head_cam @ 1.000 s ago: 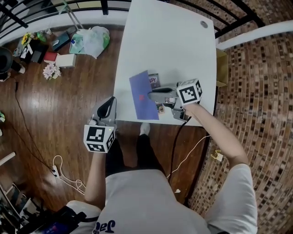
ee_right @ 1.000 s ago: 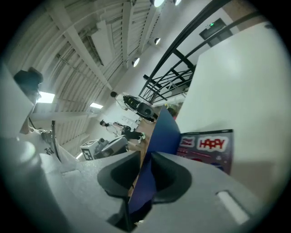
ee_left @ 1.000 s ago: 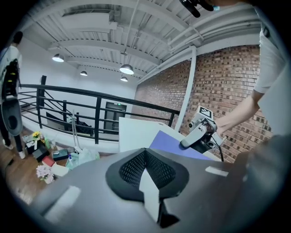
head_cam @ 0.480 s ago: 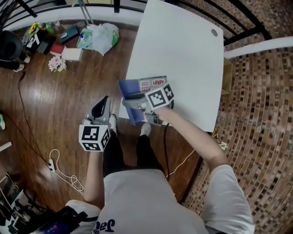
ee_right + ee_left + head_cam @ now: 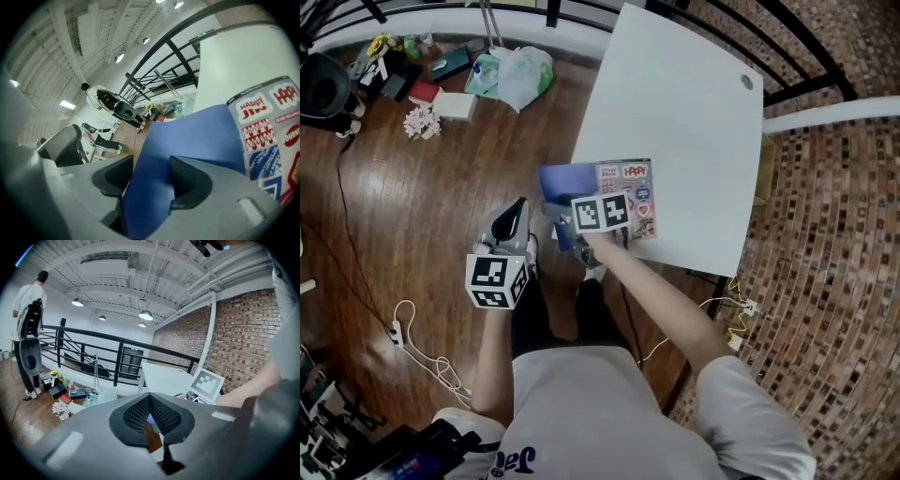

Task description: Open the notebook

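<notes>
The notebook point(image 5: 634, 201) lies open at the near left corner of the white table point(image 5: 675, 103), its inner page covered in stickers. Its blue cover point(image 5: 555, 184) is swung out to the left past the table edge. My right gripper point(image 5: 562, 221) reaches over the cover; in the right gripper view the cover point(image 5: 197, 136) runs between the opening jaws of that gripper point(image 5: 150, 165), and the pads stand apart from the thin sheet. My left gripper point(image 5: 514, 208) hovers left of the table above the wooden floor. In its own view the left gripper point(image 5: 149, 397) is shut and holds nothing.
Plastic bags point(image 5: 517, 75), boxes and small clutter lie on the wood floor at the upper left. A black railing point(image 5: 441, 7) runs along the back. White cables point(image 5: 422, 342) trail on the floor. A person point(image 5: 29, 310) stands far off by the railing.
My right gripper swung from right to left across the notebook, carrying the blue cover over; the sticker page now shows. Its jaws have spread. The left gripper shifted a little beside the table.
</notes>
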